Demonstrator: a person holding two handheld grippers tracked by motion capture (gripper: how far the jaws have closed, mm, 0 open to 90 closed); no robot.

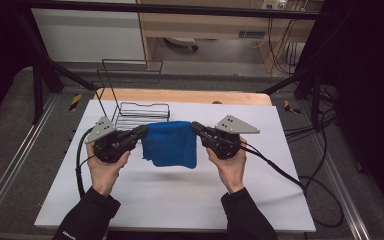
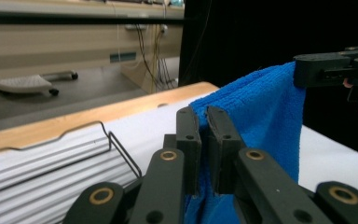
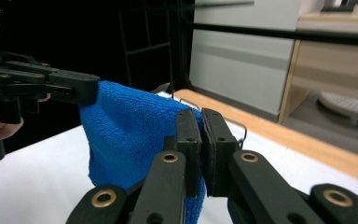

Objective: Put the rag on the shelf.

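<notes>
So, working left to right: my left tool [image 1: 142, 132] has its jaws clamped down on the left top corner of the blue cloth [image 1: 172, 144]. In the left gripper view you can see it clearly, the two black jaws nearly together with a fold of the cloth [image 2: 256, 112] pinched between them, terry fabric poking out above and hanging down below.

The cloth itself hangs in the air between my two tools, off the bench [image 1: 180, 200], stretched along its top edge and drooping down in a folded sheet. It casts a soft shadow on the white bench top right underneath. Just behind it, toward the far left part of the bench, sits a black wire rack [image 1: 140, 112], and the cloth's left top corner is near the rack's front edge as seen from the high view.

Over on the right, my right tool [image 1: 196, 127] is doing the same thing, jaws squeezed tight on the right top corner. The right gripper view shows the cloth [image 3: 130, 135] caught between the jaws, running across to the other tool [image 3: 86, 88] at the far corner.

Both hands are roughly level with each other.
</notes>
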